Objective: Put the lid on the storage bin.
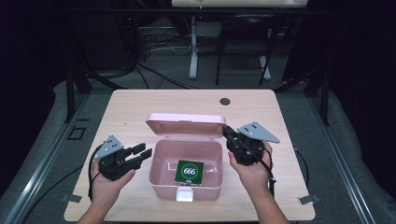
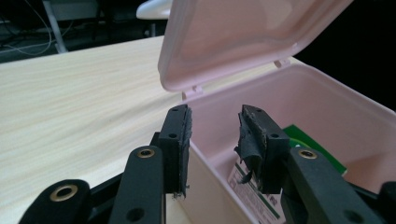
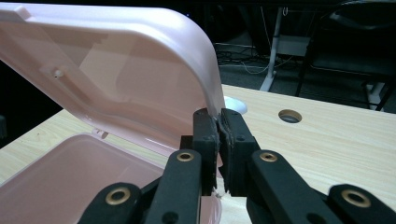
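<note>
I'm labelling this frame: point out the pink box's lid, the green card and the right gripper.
lid (image 1: 186, 122), high view, middle of its raised panel.
green card (image 1: 189, 171), high view, on its white circle, inside the box.
right gripper (image 3: 219, 125), right gripper view, between fingertips clamping the lid's edge.

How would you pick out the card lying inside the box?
On the wooden table stands an open pink box, its lid raised. On its floor lies a square green card, marked with a white circle reading 666.

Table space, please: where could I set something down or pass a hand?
Bare table lies behind the lid, towards the hole, and along the front corners. Crowded: beside the pink box, flanked by left gripper and right gripper.
</note>
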The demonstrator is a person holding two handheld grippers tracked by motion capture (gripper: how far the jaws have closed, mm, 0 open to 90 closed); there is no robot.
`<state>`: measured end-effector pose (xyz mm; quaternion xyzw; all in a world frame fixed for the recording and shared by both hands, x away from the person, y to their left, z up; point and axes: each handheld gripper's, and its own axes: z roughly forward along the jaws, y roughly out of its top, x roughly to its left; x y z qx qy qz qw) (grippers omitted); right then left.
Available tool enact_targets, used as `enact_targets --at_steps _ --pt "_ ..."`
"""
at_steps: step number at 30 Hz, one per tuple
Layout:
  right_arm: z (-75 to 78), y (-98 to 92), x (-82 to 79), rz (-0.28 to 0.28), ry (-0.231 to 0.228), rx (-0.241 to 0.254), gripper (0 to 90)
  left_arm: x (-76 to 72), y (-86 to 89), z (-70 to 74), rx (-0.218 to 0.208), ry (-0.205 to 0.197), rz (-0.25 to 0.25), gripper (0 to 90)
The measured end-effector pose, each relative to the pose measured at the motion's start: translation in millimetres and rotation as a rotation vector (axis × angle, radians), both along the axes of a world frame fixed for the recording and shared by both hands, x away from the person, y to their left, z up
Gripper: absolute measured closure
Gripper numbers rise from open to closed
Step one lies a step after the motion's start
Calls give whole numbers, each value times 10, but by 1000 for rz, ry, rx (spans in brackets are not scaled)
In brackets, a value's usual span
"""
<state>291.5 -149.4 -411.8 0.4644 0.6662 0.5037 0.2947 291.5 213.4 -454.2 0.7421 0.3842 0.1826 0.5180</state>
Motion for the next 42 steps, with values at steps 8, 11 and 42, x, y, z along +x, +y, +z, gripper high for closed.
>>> enact_targets --at_steps 8,11,42 --pt "-1 -5 -27 4 3 0 855 95 -13 183 8 -20 30 615" --pt "-5 -6 -30 4 2 -1 855 137 8 243 4 -25 44 613" --pt "71 -123 -122 24 -9 53 848 300 -202 560 3 -117 65 801"
